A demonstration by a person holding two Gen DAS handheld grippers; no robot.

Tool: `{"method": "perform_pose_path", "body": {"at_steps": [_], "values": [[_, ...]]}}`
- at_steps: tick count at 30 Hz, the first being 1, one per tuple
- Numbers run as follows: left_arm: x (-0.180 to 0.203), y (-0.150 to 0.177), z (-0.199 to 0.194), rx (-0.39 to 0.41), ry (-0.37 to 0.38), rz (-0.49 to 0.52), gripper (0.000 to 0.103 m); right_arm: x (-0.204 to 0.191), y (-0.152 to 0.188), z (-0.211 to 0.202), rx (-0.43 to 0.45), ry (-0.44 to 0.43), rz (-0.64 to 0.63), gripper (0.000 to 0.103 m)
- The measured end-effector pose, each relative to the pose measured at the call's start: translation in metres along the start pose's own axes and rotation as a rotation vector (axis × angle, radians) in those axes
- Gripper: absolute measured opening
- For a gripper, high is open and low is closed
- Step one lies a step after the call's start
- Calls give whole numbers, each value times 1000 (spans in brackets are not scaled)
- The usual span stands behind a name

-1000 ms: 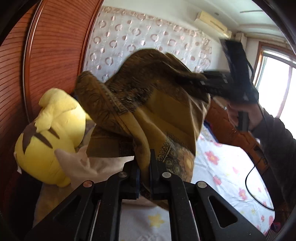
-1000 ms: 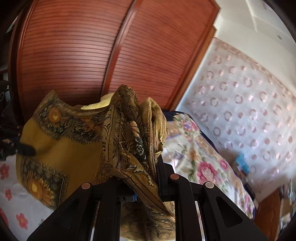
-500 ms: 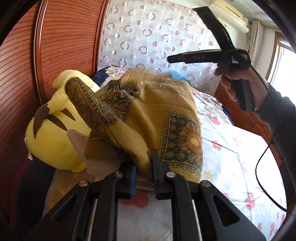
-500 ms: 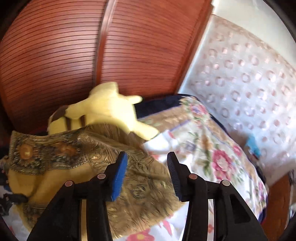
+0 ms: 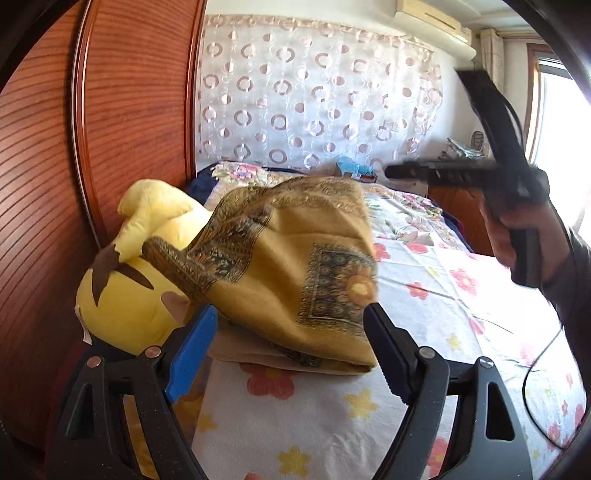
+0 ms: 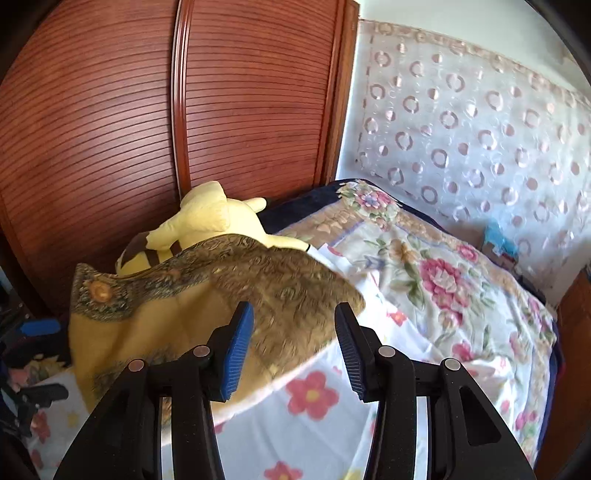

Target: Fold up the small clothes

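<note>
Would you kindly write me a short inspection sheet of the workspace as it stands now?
Surface: bed with flowered sheet; floral quilt toward the curtain end.
Job's things: mustard patterned cloth, blurred, lying bunched on the sheet and against the toy, not neatly folded.
Clutter: yellow plush toy beside the wardrobe; a blue item by the curtain, too small to identify.
Grippers: left gripper open, holding nothing; right gripper open, holding nothing.
Cables: black cable hanging from the right hand's rig over the sheet.
Surroundings: slatted wooden wardrobe, circle-patterned curtain, air conditioner, window.
</note>
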State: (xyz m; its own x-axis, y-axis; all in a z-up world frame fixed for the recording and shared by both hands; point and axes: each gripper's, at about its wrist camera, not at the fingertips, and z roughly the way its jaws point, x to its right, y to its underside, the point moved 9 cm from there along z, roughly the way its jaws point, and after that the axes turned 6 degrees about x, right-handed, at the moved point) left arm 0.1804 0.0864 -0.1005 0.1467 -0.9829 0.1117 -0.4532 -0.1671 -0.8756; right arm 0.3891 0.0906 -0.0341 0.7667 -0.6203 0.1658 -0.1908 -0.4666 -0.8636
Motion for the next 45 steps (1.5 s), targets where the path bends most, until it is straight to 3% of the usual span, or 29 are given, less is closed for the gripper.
{"method": "perform_pose_path", "body": {"at_steps": [4,6,14,21,28,40,45], "values": [[12,2,-12,-1,-8,35,82,-5,26,-48,24,29,75,49],[18,5,-17,0,-2,47,82,-9,37,-67,34,44,104,57],[58,23,-40,15,60,78,82,-35,86,-164,75,81,153,74],[94,32,-55,28,95,114,82,-51,133,-232,84,208,223,75],[128,35,-68,40,114,146,82,-67,172,-284,84,278,329,75],[173,-9,-96,134,143,173,82,-58,155,-381,248,491,393,79],[181,-18,-105,155,152,176,82,-67,151,-403,277,546,389,79]]}}
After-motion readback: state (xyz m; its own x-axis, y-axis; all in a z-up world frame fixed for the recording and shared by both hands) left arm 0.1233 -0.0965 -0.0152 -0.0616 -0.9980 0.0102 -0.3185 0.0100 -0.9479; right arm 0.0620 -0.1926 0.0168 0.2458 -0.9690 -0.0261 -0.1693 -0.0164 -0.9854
